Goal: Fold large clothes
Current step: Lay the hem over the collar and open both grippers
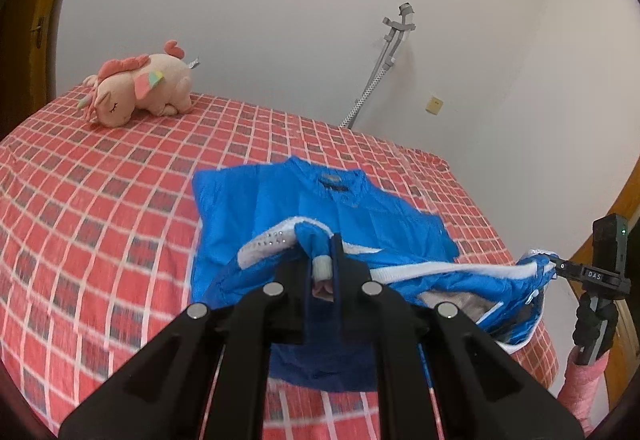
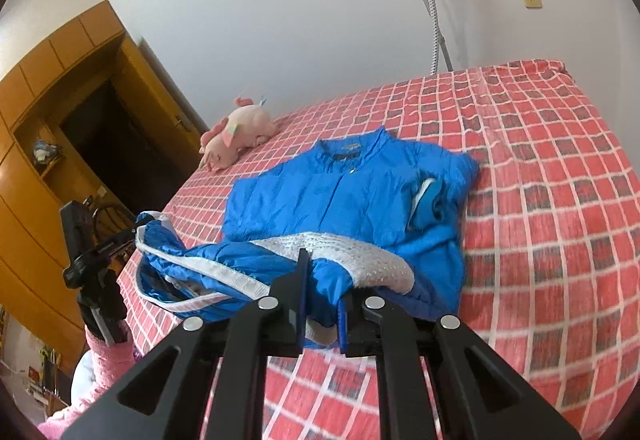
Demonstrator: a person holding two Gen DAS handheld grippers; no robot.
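A blue jacket (image 1: 280, 208) with white trim lies on the red checked bed, collar at the far end. It also shows in the right wrist view (image 2: 320, 196). My left gripper (image 1: 326, 268) is shut on the jacket's lower hem and holds it lifted above the bed. My right gripper (image 2: 322, 304) is shut on the other end of the hem, on the blue fabric under the white band (image 2: 352, 256). The hem hangs stretched between the two grippers. The other gripper shows at the right edge of the left view (image 1: 560, 266) and at the left of the right view (image 2: 134, 230).
A pink plush unicorn (image 1: 140, 84) lies at the far corner of the bed (image 1: 80, 200). A garment steamer pole (image 1: 384, 60) stands by the white wall. A wooden wardrobe and dark doorway (image 2: 80, 128) are to the side.
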